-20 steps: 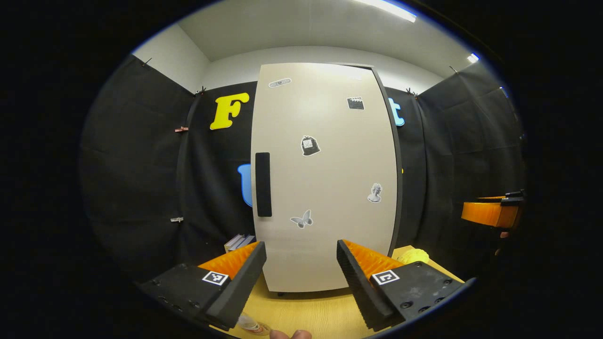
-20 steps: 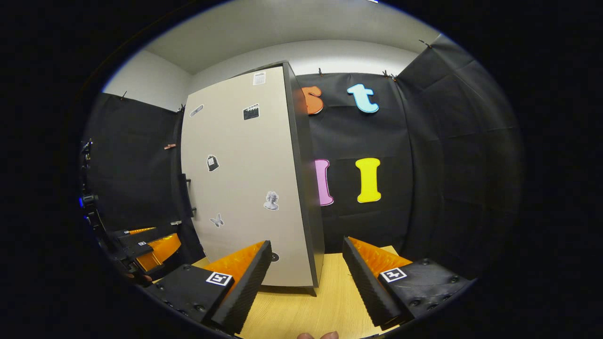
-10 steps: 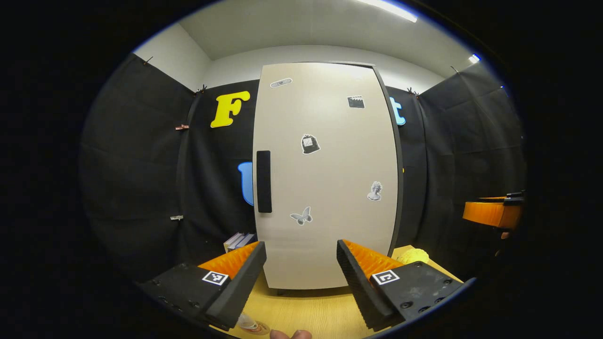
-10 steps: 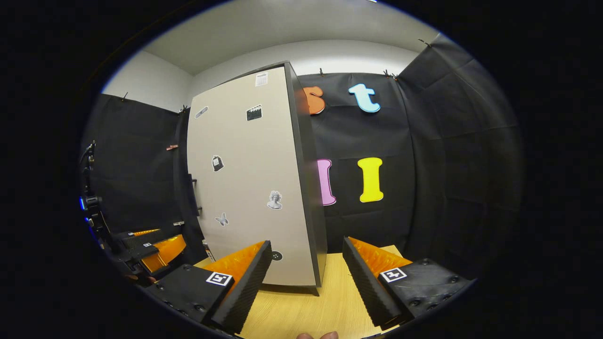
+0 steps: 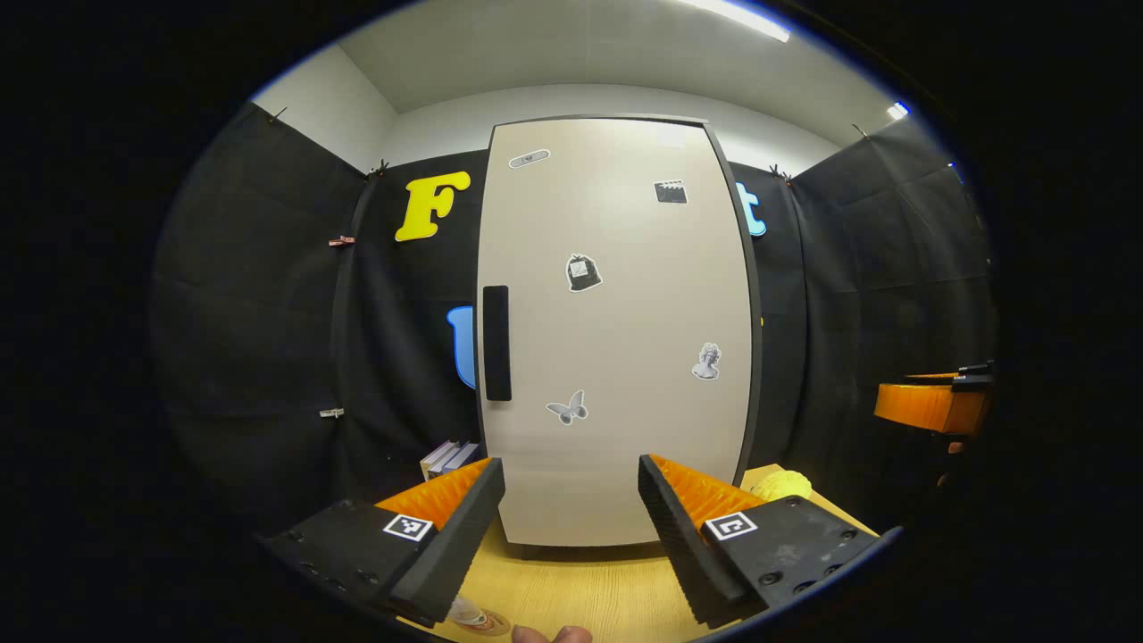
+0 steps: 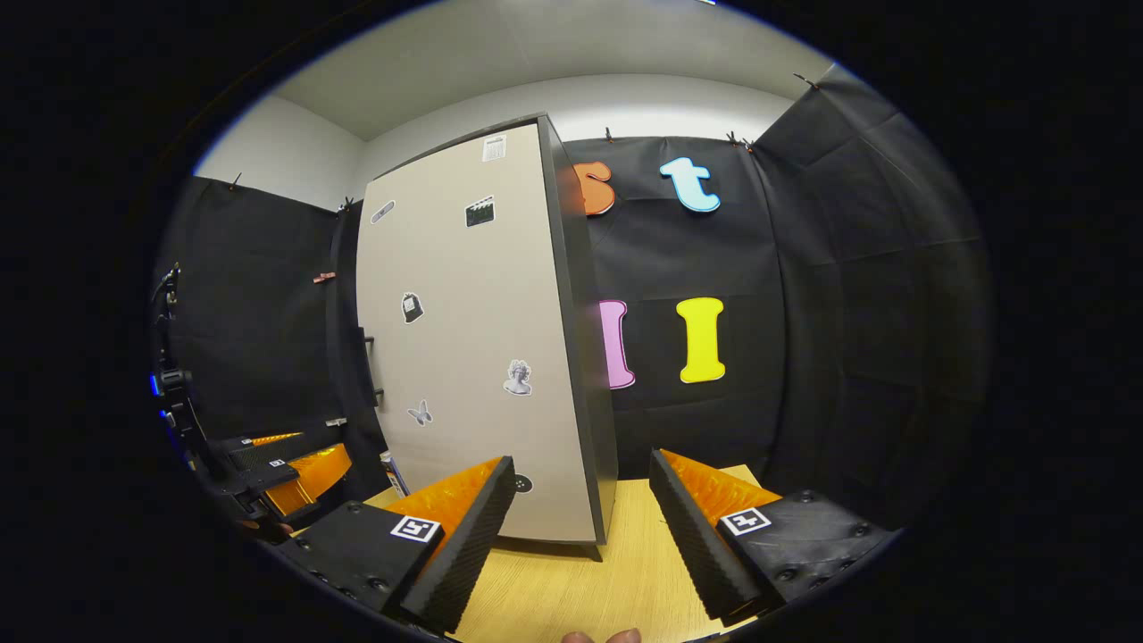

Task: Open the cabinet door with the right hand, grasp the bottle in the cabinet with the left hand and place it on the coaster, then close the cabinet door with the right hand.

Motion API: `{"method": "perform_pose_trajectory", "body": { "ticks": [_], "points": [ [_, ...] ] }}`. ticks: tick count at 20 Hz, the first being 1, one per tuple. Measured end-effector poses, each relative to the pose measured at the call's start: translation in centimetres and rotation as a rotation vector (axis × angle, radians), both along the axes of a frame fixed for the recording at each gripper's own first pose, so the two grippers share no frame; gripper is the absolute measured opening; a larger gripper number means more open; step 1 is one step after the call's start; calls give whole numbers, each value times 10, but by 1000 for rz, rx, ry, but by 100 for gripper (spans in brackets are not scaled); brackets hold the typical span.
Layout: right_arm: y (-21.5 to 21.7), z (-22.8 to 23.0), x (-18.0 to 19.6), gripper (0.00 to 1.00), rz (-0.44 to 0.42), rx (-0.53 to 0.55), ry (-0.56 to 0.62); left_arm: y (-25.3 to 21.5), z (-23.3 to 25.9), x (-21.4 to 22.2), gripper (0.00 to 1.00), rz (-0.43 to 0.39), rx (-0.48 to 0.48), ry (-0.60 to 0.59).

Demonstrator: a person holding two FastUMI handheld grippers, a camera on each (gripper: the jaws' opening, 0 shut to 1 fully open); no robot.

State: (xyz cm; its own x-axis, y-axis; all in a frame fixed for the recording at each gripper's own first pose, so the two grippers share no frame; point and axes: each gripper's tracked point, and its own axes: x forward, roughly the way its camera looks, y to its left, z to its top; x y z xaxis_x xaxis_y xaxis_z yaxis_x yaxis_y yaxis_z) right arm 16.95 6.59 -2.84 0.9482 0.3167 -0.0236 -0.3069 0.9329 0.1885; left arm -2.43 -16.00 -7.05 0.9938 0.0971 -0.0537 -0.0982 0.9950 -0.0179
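The tall beige cabinet door (image 5: 616,330) with its black handle (image 5: 496,343) sits flush on the cabinet, right in front of my left gripper (image 5: 571,469), which is open and empty. At the bottom edge of the left gripper view a small clear bottle (image 5: 468,613) stands on a round coaster (image 5: 493,623), partly hidden behind one finger. In the right gripper view the cabinet (image 6: 482,339) shows at an angle with its dark side (image 6: 585,357). My right gripper (image 6: 582,463) is open and empty near the cabinet's front corner, away from the handle (image 6: 368,366).
A wooden table (image 5: 580,589) carries the cabinet. Some books (image 5: 451,457) stand left of the cabinet and a yellow object (image 5: 781,485) lies to its right. The other gripper shows far right (image 5: 933,406) in the left gripper view and far left (image 6: 286,460) in the right gripper view.
The door's top edge has settled flush against the cabinet. Both views have shifted only slightly; both grippers stay open.
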Motion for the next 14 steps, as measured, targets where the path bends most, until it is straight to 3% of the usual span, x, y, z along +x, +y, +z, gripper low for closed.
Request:
{"method": "perform_pose_trajectory", "body": {
  "ticks": [14],
  "points": [
    [-3,-6,7,98,9,-2,7,-5,-1,4,95,7,11,0]
  ]
}}
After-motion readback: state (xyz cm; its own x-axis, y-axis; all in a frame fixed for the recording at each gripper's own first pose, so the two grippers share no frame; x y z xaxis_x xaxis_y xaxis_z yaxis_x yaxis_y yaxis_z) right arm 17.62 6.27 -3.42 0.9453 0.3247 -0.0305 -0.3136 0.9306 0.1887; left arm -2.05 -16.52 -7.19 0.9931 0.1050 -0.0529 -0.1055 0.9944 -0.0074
